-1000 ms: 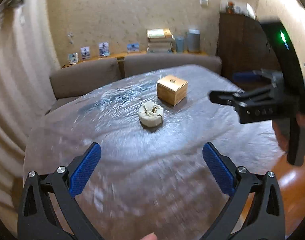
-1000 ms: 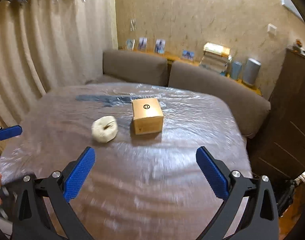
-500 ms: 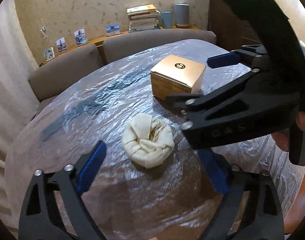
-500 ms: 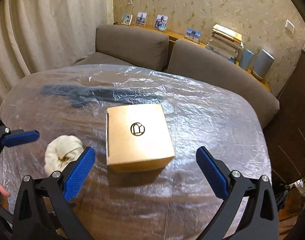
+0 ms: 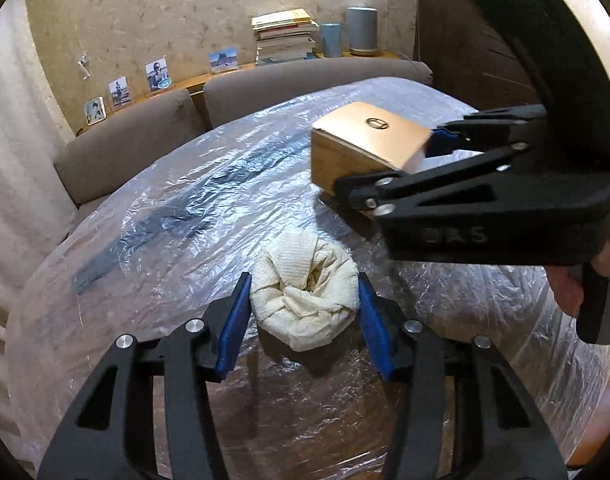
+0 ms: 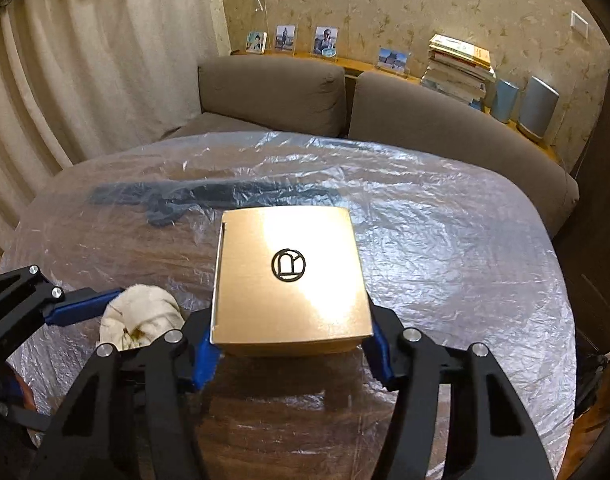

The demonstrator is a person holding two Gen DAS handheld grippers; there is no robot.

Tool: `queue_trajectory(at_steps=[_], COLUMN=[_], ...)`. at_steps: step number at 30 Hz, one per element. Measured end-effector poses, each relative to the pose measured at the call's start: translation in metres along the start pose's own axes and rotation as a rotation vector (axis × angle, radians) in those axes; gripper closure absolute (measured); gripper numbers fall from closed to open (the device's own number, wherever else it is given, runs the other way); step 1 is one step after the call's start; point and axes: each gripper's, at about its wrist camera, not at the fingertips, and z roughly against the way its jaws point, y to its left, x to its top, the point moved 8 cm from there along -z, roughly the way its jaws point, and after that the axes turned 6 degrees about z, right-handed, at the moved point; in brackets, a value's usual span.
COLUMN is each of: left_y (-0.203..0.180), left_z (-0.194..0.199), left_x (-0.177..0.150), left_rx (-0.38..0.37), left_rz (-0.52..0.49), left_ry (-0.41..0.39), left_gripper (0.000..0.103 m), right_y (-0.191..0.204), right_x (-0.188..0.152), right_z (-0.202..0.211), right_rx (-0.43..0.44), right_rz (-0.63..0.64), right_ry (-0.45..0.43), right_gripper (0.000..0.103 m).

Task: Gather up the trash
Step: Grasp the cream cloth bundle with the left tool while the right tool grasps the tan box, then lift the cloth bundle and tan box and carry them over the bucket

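A crumpled white paper towel wad (image 5: pixel 305 288) lies on the plastic-covered table (image 5: pixel 145 240). My left gripper (image 5: pixel 305 320) is shut on it, its blue pads against both sides. The wad also shows in the right wrist view (image 6: pixel 141 316), with the left gripper (image 6: pixel 85 308) around it. A gold cardboard box (image 6: pixel 289 276) with a black round logo stands on the table. My right gripper (image 6: pixel 293 352) is shut on the box, its blue pads on the left and right sides. The box (image 5: pixel 365 148) and the right gripper (image 5: pixel 445 184) also show in the left wrist view.
A dark streak (image 6: pixel 209 196) lies under the clear plastic sheet on the table's far half. A brown sofa (image 6: pixel 273 92) runs behind the table. A shelf behind it holds photos, a book stack (image 6: pixel 457 68) and two grey cylinders. A dark cabinet (image 5: pixel 465 60) stands to the right.
Both grippers moved forward and down and went from wide open to shut. The left one closed on the paper towel wad, the right one on the gold box.
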Motion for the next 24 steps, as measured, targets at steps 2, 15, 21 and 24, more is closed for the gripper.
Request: queue_trajectory(at_steps=[2,15,21,24], left_y=[0.003,0.022,0.026,0.025], left_z=[0.004,0.035,0.061,0.076], left_x=[-0.001,-0.013,-0.025,-0.034], left_rx=[0.005,0.049,0.052,0.05], left_rz=[0.012,0.1,0.145,0.169], left_ry=[-0.007,-0.027,-0.053,-0.067], left_gripper=[0.051,0.051,0.051,0.051], right_y=[-0.001,0.009,0.025,0.034], right_x=[0.0,-0.027,-0.045,-0.054], right_z=[0.007,0.044,0.075,0.09], right_rx=[0.006,0.064,0.114,0.144], right_rz=[-0.011,-0.04,-0.029,-0.022], right_ry=[-0.014,-0.026,-0.05,-0.06], right_gripper=[0.045,0.045,0.045,0.045])
